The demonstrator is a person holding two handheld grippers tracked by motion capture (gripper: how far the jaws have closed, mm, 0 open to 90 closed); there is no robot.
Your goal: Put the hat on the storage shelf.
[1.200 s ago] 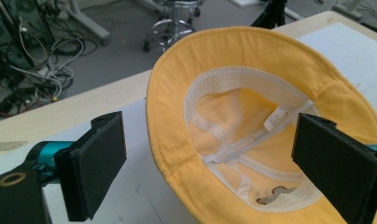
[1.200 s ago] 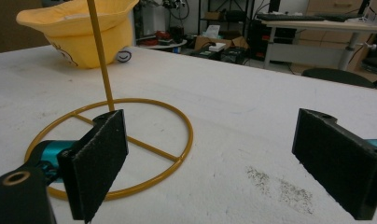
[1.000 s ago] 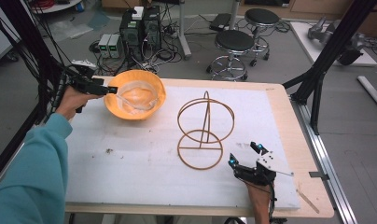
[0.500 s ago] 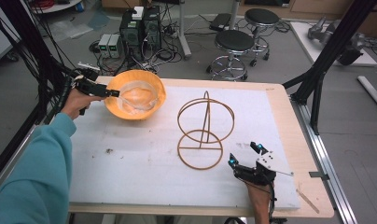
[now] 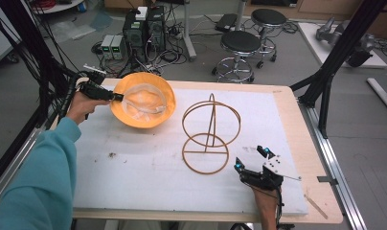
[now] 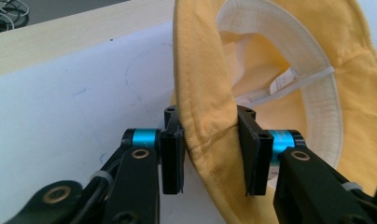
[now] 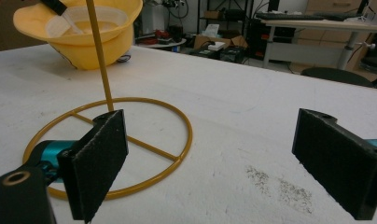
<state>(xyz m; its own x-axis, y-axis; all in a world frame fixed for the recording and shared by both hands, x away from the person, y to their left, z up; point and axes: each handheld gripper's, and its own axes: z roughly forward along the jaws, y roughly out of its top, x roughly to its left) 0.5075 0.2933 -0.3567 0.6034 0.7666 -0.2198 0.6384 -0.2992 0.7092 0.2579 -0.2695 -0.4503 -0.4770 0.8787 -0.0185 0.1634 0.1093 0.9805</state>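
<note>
Hat point(image 5: 143, 106) at table point(image 5: 287, 115) far left; wire stand point(image 5: 208, 136) right of it, centre.

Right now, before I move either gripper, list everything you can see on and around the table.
Hat: one, yellow, far left of the table, brim pinched, opening up.
Wire stand: one, gold, table middle, upright.
White mat: one, covers the tabletop.
Stools: two, black, on the floor beyond the table.
Computer boxes: black, on the floor beyond the table.
Left gripper: shut on the hat brim.
Right gripper: open, near right, by the stand's base ring.
</note>
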